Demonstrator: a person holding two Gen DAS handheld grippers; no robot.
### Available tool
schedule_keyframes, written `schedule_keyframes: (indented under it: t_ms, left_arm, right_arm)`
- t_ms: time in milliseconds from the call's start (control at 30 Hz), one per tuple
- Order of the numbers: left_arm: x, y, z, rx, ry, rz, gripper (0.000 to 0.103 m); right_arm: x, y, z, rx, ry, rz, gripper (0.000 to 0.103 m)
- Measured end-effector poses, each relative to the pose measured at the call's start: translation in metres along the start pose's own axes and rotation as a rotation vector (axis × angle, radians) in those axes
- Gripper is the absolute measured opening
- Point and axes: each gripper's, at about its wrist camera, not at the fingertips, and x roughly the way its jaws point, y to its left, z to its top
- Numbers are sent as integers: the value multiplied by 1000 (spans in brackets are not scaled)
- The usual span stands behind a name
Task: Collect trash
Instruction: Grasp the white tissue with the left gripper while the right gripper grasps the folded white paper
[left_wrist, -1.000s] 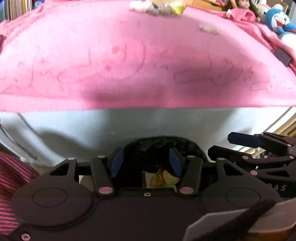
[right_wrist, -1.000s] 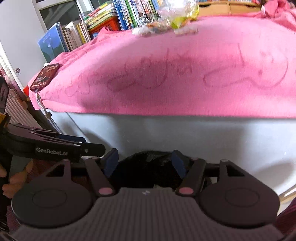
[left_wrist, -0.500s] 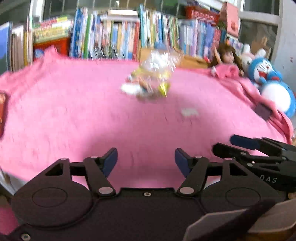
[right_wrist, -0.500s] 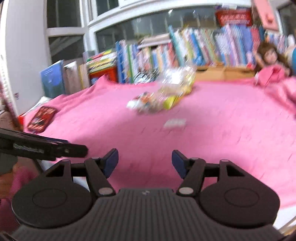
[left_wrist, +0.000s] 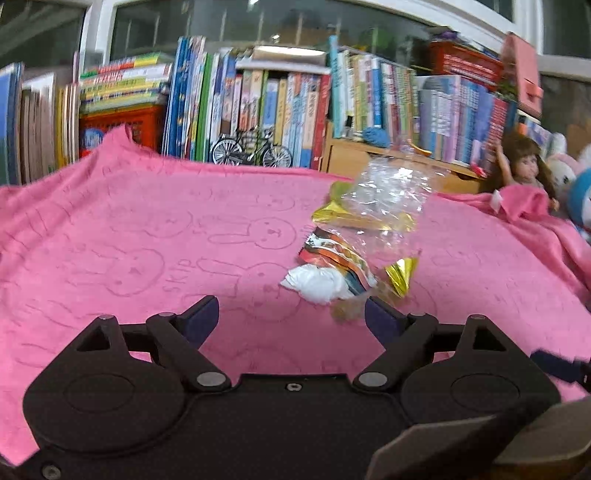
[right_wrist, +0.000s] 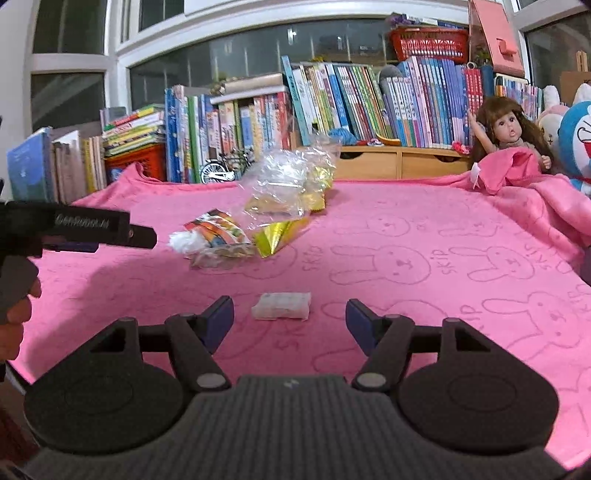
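Right wrist view showed the trash pile (right_wrist: 258, 225) and a small white packet (right_wrist: 281, 306) lying on the pink blanket (right_wrist: 424, 229). Right gripper (right_wrist: 290, 317) stood apart, holding nothing; left gripper (left_wrist: 291, 317), empty, had just been opening near the pile.

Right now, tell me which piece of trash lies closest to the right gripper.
The small whitish packet, lying alone just ahead of the open right gripper; the other wrappers sit heaped farther back.

Crowded bookshelf (right_wrist: 332, 107) stands below dark windows (right_wrist: 258, 48).
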Motion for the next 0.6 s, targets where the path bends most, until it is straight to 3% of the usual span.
schedule_keyframes:
  t_ms: [167, 367, 600]
  left_arm:
    - [33, 0, 11, -58, 34, -17, 85]
    - [61, -10, 18, -59, 66, 10, 83]
    - [79, -17, 10, -41, 102, 18, 64]
  right_arm:
    - [18, 2, 0, -4, 18, -21, 78]
    - [33, 2, -2, -4, 46, -30, 78]
    - [36, 5, -6, -36, 35, -42, 79]
